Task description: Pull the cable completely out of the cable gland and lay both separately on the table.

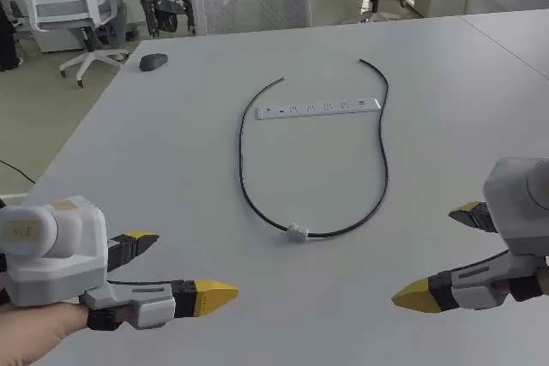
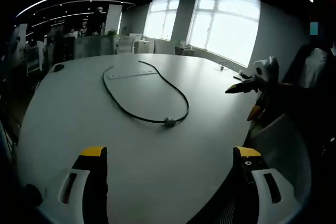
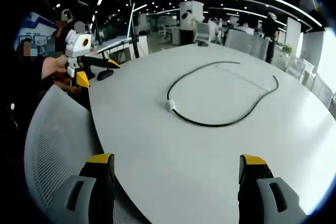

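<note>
- Black cable (image 1: 388,169) is lying in a wide open loop in the middle of the table (image 1: 171,152). It's running through the small white gland (image 1: 297,232) at the loop's near end.
- Strip (image 1: 319,109) is lying across the loop's far end; we're leaving it alone.
- We're holding the left gripper (image 1: 193,263) and the right gripper (image 1: 425,255) low by the near edge. Both have jaws apart, are gripping nothing, and are well short of the cable.
- We're judging the task as not started: gland is sitting on the cable, and we're at the reach-in step.
- Next move is calling for one gripper pinching the gland and the other clamping the cable just beside it.
- A long run is trailing on each side, so we're expecting several regrips before the cable is coming free.
</note>
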Tool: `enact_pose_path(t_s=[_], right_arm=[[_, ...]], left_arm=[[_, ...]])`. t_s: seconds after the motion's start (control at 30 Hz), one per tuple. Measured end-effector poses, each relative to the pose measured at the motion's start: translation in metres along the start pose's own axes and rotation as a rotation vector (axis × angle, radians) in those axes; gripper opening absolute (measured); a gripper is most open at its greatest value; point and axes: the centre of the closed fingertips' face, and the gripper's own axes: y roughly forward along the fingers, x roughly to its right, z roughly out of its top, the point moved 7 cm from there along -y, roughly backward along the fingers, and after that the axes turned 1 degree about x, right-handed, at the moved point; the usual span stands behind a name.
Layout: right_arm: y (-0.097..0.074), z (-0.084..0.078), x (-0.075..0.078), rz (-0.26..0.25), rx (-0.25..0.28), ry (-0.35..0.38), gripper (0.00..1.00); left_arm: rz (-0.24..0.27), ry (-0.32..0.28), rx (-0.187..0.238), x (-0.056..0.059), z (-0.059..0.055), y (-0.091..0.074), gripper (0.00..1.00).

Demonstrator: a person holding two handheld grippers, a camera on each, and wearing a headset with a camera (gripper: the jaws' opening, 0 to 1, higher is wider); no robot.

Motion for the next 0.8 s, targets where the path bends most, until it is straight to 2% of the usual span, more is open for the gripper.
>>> enact_pose_path(t_s=[0.23,0.8], right_arm=[[-0.0001,-0.0012,-0.0014,0.002,-0.008,-0.008,1.00],[-0.0053,-0.0021,-0.0019,-0.010,0.005,-0.007,1.00]], left_arm=[[-0.010,0.012,0.018,0.0016,0.0022,0.0001,1.00],[-0.017,0.006,-0.002,0.0052,0.0004,0.0001,1.00]])
